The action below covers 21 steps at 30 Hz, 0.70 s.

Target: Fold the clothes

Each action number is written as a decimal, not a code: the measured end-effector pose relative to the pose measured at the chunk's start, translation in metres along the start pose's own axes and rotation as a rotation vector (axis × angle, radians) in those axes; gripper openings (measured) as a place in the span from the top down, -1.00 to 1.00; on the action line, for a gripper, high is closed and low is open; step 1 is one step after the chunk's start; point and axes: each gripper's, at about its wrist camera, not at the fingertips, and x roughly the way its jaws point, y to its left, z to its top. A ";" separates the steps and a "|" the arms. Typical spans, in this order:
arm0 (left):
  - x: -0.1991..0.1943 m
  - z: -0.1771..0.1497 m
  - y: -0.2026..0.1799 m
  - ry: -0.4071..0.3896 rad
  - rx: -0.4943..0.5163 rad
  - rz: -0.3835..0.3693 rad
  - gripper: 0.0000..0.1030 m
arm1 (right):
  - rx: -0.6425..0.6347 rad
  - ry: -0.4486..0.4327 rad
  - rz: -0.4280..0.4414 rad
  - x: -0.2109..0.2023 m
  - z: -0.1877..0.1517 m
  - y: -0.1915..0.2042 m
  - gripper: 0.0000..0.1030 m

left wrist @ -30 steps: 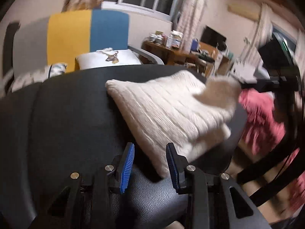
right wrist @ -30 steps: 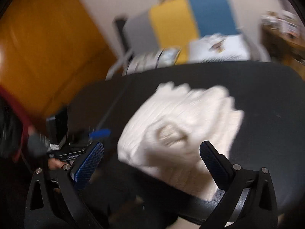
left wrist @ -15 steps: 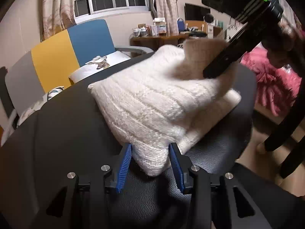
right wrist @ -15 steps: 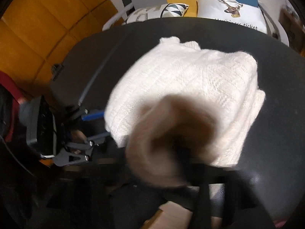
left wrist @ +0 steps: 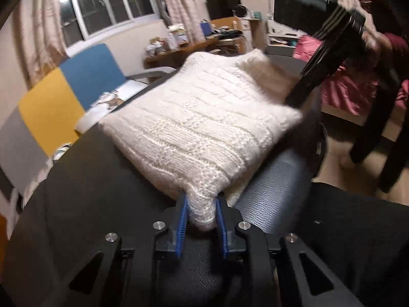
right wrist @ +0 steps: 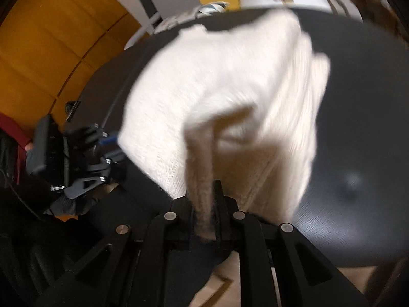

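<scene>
Left wrist view: left fingers are closing on the near corner of the white sweater lying on the black counter, while right fingers are pinching its opposite corner.

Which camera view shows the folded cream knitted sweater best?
The left wrist view: the folded cream knitted sweater lies sharp and whole on the black round table. The right wrist view shows it blurred, a fold partly hidden between the right tongs.

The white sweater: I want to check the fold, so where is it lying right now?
The white sweater lies folded on the black table, in front of the colourful sofa, its near corner between the left gripper's closing fingers.
</scene>
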 end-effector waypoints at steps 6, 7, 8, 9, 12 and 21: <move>-0.028 0.003 0.027 -0.039 -0.139 -0.120 0.53 | 0.025 -0.081 0.022 -0.012 -0.005 -0.003 0.75; -0.029 0.005 0.033 -0.053 -0.186 -0.129 0.53 | 0.020 -0.080 0.020 -0.014 -0.005 -0.003 0.75; -0.030 0.007 0.039 -0.066 -0.233 -0.137 0.53 | 0.017 -0.079 0.014 -0.013 -0.004 -0.003 0.75; -0.032 0.009 0.046 -0.079 -0.280 -0.146 0.53 | 0.015 -0.077 0.008 -0.013 -0.003 -0.004 0.75; -0.024 0.020 0.066 -0.105 -0.413 -0.163 0.53 | -0.002 -0.083 -0.038 -0.014 0.000 -0.001 0.75; 0.015 0.058 0.068 -0.053 -0.463 -0.153 0.51 | 0.119 -0.072 -0.054 -0.031 -0.009 -0.039 0.56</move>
